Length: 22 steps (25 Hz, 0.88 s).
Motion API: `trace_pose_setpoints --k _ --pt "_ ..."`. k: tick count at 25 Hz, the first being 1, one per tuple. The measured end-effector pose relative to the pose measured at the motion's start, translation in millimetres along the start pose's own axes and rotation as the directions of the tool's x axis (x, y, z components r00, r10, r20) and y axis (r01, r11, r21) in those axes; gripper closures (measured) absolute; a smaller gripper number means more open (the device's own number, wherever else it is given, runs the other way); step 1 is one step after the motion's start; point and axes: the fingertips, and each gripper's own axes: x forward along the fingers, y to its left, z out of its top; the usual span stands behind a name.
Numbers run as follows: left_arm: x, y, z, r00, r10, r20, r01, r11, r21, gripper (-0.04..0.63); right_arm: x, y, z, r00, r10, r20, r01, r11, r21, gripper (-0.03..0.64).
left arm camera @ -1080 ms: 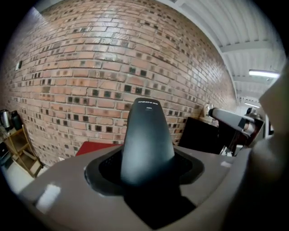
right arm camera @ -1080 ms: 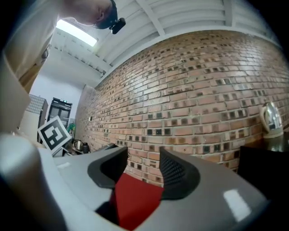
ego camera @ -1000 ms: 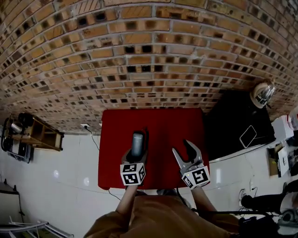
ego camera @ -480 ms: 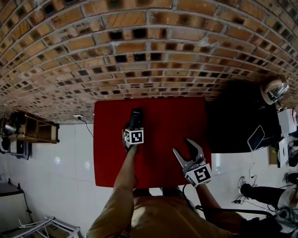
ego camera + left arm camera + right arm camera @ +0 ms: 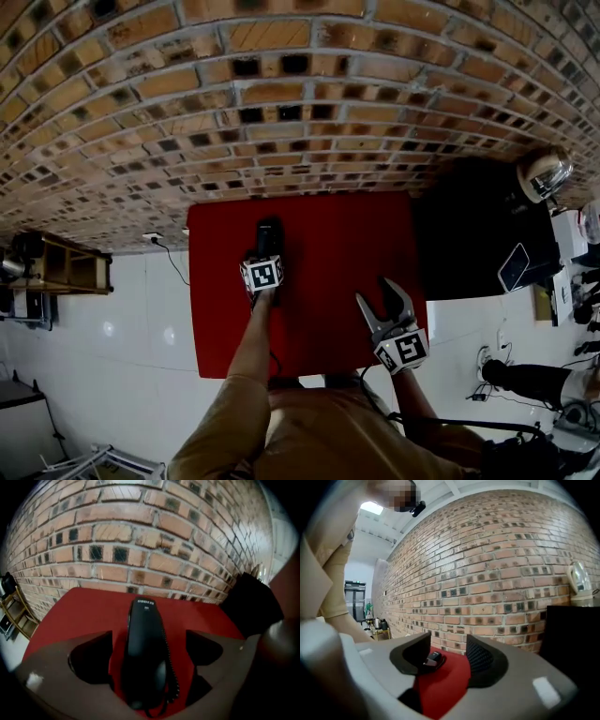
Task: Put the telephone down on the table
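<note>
The black telephone (image 5: 270, 228) lies flat on the red table (image 5: 328, 244), lengthwise toward the brick wall, its coiled cord along its right side. My left gripper (image 5: 267, 247) sits low over it with its jaws opening. In the left gripper view the telephone (image 5: 145, 653) rests between the jaws of the left gripper (image 5: 149, 634), red cloth (image 5: 84, 606) showing in the gaps on both sides. My right gripper (image 5: 377, 295) hovers open over the table's near right part with nothing in it. In its own view the right gripper (image 5: 449, 641) looks level across the red table (image 5: 445, 677).
A brick wall (image 5: 300, 112) backs the table. A black cabinet (image 5: 469, 234) stands at the table's right side, with a shiny kettle-like thing (image 5: 544, 176) on it. A wooden shelf (image 5: 56, 267) is on the left. A wall socket and cable (image 5: 153, 238) lie by the white tiled floor.
My left gripper carried the telephone forward and down to the red table, then its jaws came off it. The right gripper sank a little and stayed open.
</note>
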Motion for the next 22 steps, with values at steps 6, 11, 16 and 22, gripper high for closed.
trace_pose_setpoints --k 6,11,16,22 --pt "-202 -65 131 0.896 -0.155 0.416 0.067 0.974 0.217 0.123 18 19 85 0.969 -0.004 0.248 -0.008 0.999 0.050 0.379" --pt "-340 -95 182 0.798 -0.171 0.579 -0.098 0.909 0.404 0.125 24 41 133 0.948 -0.015 0.319 -0.026 0.992 0.124 0.374" --pt "-422 -96 208 0.697 -0.143 0.703 -0.140 0.934 0.329 0.140 21 63 169 0.936 0.003 0.351 -0.020 0.999 0.046 0.374" --pt "-441 -84 212 0.671 -0.095 0.736 -0.157 0.951 0.266 0.195 17 63 190 0.930 -0.008 0.366 0.006 1.000 0.005 0.374"
